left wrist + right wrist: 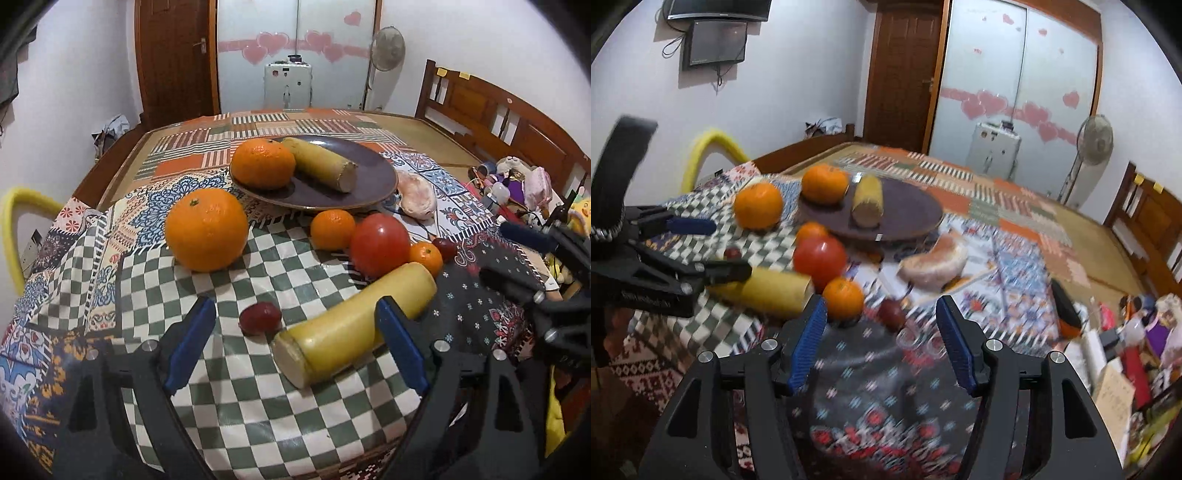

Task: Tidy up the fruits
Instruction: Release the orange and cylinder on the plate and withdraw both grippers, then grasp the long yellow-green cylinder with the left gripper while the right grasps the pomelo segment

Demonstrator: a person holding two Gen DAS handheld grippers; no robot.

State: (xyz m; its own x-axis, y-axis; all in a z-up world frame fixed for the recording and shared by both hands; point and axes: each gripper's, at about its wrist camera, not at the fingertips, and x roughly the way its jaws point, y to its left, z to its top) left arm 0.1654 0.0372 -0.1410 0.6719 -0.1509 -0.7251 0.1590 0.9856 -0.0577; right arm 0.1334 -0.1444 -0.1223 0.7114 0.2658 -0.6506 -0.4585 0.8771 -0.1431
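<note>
Two pieces are already on the dark plate (373, 173): an orange (263, 162) at its 9 o'clock side and a yellow cylinder (320, 163) lying across the middle, the two touching. Everything else is still off it, so the task is judged to be barely a third done. On the checked cloth (258, 387) a large orange (206, 229) is seen at 8 o'clock from the plate, and a small orange (332, 229), a red tomato (380, 245), a smaller orange (426, 258) and a dark red fruit (445, 248) are clustered just below the rim at 5 o'clock.

A second yellow cylinder (354, 323), smooth, with a flat pale cut end, lies slanted beside a small red fruit (259, 318). The left claw (295, 347) is spread wide, both of these lying between its blue pads, nothing pinched. The right claw (881, 343) is likewise spread and empty, over patterned dark cloth (879, 398).
</note>
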